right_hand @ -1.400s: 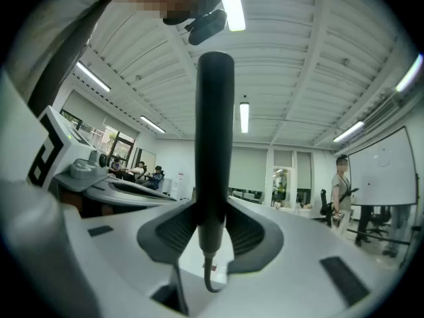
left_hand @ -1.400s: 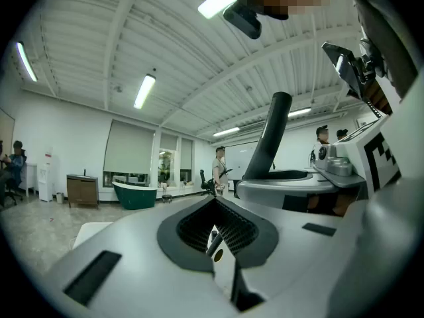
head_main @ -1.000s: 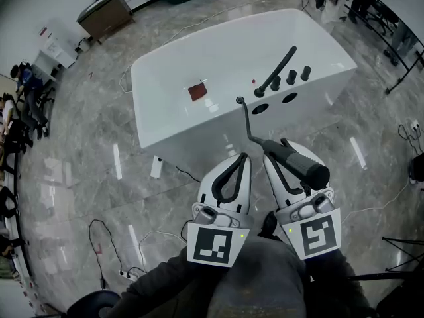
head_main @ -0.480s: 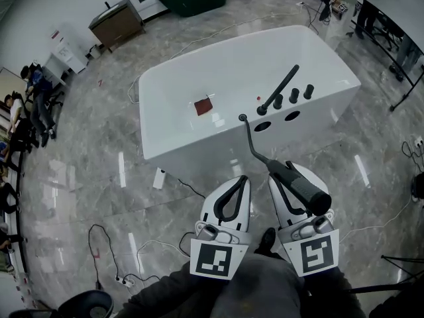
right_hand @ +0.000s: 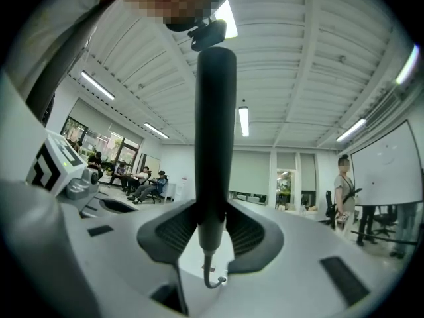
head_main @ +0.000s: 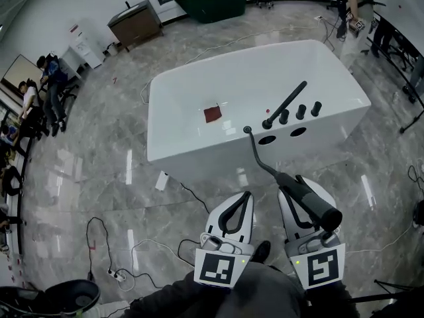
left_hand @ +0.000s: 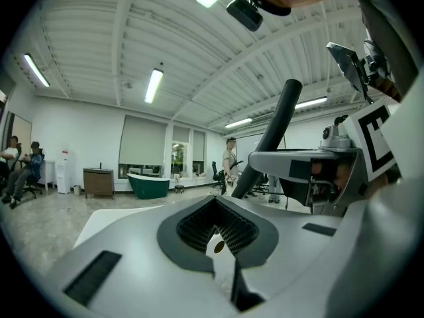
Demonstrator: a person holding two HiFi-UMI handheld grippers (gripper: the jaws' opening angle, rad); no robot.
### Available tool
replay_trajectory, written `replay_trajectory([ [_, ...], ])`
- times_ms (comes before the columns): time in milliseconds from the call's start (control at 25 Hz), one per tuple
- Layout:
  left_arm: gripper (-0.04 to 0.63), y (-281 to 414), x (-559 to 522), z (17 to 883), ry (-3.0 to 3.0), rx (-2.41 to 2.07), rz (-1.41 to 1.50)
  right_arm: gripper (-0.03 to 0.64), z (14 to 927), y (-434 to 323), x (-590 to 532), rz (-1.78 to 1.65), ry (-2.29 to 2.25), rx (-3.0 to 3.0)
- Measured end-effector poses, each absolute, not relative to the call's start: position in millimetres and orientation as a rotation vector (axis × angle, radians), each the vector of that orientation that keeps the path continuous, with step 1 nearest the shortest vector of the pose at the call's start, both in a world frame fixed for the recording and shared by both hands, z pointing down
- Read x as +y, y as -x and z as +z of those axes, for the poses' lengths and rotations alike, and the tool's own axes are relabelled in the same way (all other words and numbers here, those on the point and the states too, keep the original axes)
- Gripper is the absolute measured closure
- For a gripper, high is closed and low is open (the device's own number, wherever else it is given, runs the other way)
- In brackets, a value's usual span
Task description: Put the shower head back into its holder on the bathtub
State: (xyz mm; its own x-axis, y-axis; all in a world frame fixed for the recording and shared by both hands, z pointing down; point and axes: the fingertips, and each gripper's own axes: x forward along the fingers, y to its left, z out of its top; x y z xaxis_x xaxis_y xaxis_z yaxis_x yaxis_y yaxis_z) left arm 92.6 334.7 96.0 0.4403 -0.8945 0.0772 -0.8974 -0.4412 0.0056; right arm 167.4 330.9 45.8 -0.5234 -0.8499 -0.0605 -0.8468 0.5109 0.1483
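Shower head [head_main: 311,202] clamped between right gripper [head_main: 291,179] jaws, clear of bathtub [head_main: 192,154], at its 5 o'clock; hose [head_main: 255,154] runs to bathtub rim; left gripper [head_main: 244,195] at 9 o'clock, jaws closed, empty.

The bathtub [head_main: 192,161] is white and glossy, with a smooth surface. Around the bathtub the grey stone floor [head_main: 99,177] is polished and gives bright reflections. The shower head [head_main: 311,203] is matt black; the right gripper [right_hand: 212,225] is smooth white plastic with dark ribbed pads [right_hand: 174,230].
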Motion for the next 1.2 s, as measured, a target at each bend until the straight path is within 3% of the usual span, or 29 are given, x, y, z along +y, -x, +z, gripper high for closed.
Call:
replay_trajectory([
  [1200,0.592,-23,134,96,-2.614,-1.565,-0.064,0.474,8,-94,161,-0.383,-1.523,-2.648],
])
